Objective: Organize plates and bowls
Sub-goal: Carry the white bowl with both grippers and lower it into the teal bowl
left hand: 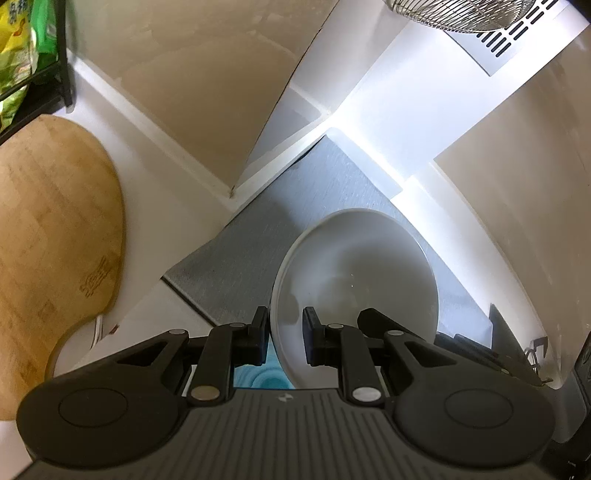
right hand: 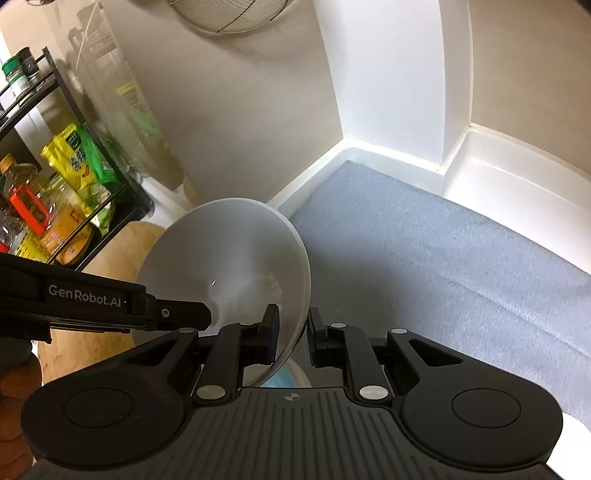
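Note:
A white bowl (left hand: pixel 354 273) is held up off the counter between both grippers, over the grey mat (left hand: pixel 258 236). My left gripper (left hand: pixel 285 334) has its jaws on either side of the bowl's rim, one inside and one outside. In the right wrist view the same bowl (right hand: pixel 229 258) is tilted, and my right gripper (right hand: pixel 293 334) pinches the opposite rim. The left gripper's black body (right hand: pixel 110 302) reaches in from the left there. A blue patterned dish (left hand: pixel 255 378) shows below the left jaws.
A round wooden cutting board (left hand: pixel 51 236) lies left on the white counter. A black rack (right hand: pixel 74 177) with bottles and packets stands at the left. A wire basket (right hand: pixel 229 14) hangs above. White walls (right hand: pixel 388 92) border the grey mat (right hand: pixel 424 258).

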Action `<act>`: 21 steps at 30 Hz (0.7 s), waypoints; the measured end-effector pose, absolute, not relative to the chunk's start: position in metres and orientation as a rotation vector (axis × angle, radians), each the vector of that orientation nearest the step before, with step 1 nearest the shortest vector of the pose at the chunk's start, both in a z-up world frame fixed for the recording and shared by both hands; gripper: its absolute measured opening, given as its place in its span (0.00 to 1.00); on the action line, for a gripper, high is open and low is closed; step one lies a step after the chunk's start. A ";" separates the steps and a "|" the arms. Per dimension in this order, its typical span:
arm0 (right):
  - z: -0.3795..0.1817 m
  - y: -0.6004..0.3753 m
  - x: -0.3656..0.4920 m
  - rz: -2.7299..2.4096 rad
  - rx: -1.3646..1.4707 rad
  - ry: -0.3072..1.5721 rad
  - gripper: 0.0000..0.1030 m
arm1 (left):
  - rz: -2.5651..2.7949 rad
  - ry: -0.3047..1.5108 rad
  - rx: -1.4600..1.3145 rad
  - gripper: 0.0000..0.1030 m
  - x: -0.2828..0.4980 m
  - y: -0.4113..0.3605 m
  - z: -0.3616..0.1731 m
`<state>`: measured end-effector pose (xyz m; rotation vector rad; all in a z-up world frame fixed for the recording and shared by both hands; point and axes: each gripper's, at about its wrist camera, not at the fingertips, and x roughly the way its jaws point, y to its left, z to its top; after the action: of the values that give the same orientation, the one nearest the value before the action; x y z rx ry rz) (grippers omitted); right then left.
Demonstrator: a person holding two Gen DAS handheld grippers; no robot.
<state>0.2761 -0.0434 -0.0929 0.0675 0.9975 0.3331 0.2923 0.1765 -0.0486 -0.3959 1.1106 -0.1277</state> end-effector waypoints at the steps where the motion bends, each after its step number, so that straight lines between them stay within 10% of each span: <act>1: -0.093 -0.043 0.274 0.335 0.064 1.000 0.16 | -0.128 1.112 -0.397 0.20 0.290 0.177 -0.049; 21: -0.101 -0.037 0.247 0.366 0.024 1.046 0.16 | -0.147 1.198 -0.378 0.20 0.247 0.182 -0.070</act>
<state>0.2472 -0.0365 -0.1007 0.0244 1.0461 0.3662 0.2474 0.1821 -0.0704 -0.3780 1.1976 -0.1468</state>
